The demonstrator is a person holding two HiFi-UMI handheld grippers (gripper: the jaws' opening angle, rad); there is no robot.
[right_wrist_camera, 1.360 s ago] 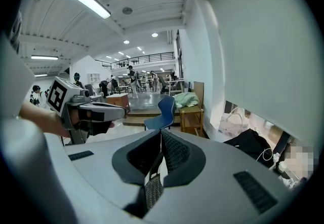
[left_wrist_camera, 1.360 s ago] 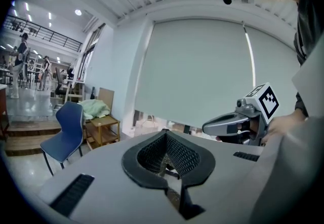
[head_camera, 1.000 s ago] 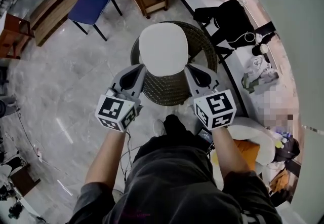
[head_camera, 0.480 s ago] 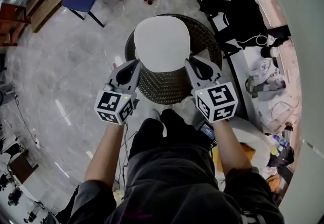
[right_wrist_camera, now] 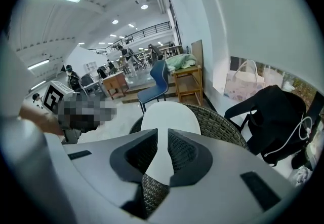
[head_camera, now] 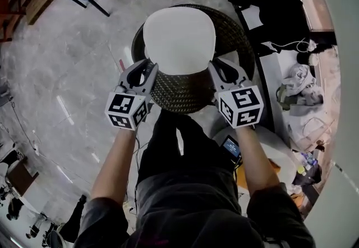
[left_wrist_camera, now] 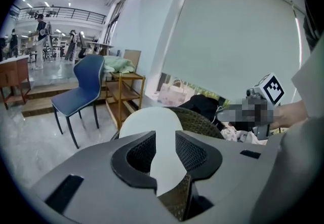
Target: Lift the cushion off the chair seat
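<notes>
As left hand-held gripper (head_camera: 146,67) opens, cushion (head_camera: 179,39) sits between jaws.

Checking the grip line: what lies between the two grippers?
Head view: the near edge of the cushion over the front of the wicker chair; nothing else.

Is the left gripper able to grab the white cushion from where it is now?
Probably yes. The left gripper is right at the near left edge of the cushion. Its jaws are opening, and the cushion shows between them. Nothing seems to stand in the way.
</notes>
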